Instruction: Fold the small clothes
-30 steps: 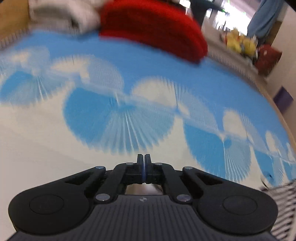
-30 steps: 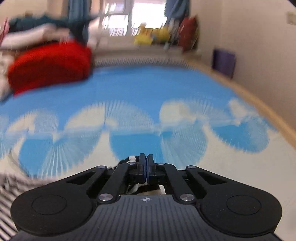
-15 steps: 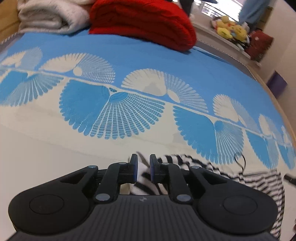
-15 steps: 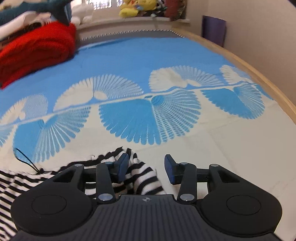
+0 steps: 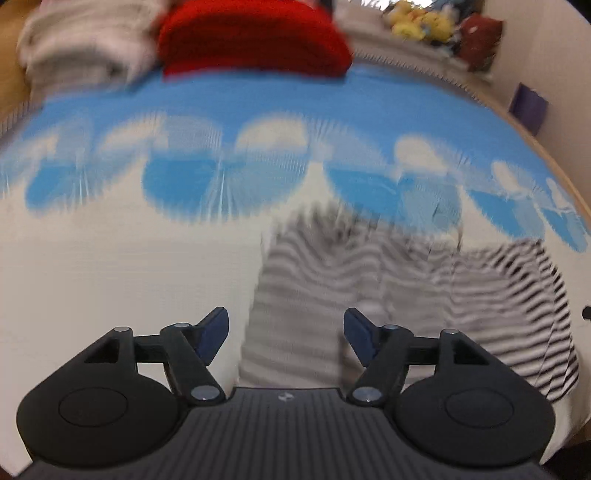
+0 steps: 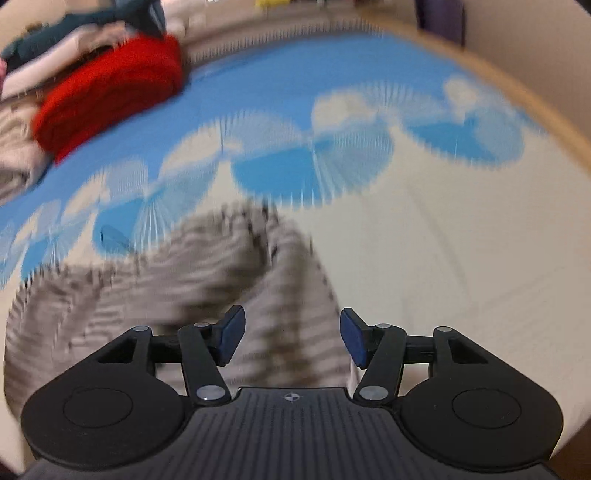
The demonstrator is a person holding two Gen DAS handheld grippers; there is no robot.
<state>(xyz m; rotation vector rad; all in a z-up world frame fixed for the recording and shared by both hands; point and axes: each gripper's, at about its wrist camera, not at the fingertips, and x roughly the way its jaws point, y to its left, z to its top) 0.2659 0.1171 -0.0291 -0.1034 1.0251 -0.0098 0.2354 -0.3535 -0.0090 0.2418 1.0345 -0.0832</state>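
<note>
A black-and-white striped garment (image 5: 406, 295) lies folded over on the white and blue patterned bedcover (image 5: 110, 277). My left gripper (image 5: 286, 336) hovers above its left part, jaws opening, pads clear of the cloth. In the right wrist view the same striped garment (image 6: 166, 295) fills the lower left. My right gripper (image 6: 291, 338) hangs over its right end, jaws opening too, nothing pinched between them. Both views are blurred by motion.
A folded red knit (image 5: 255, 37) and a pale folded pile (image 5: 81, 59) lie at the bed's far side. Stuffed toys (image 5: 421, 24) sit on a ledge beyond. The wooden bed edge (image 6: 535, 107) and a wall run along the right.
Both grippers were shut a second ago and have spread wide, letting go of the striped garment. Both have drawn back from it, so more of the laid-down cloth shows in front.
</note>
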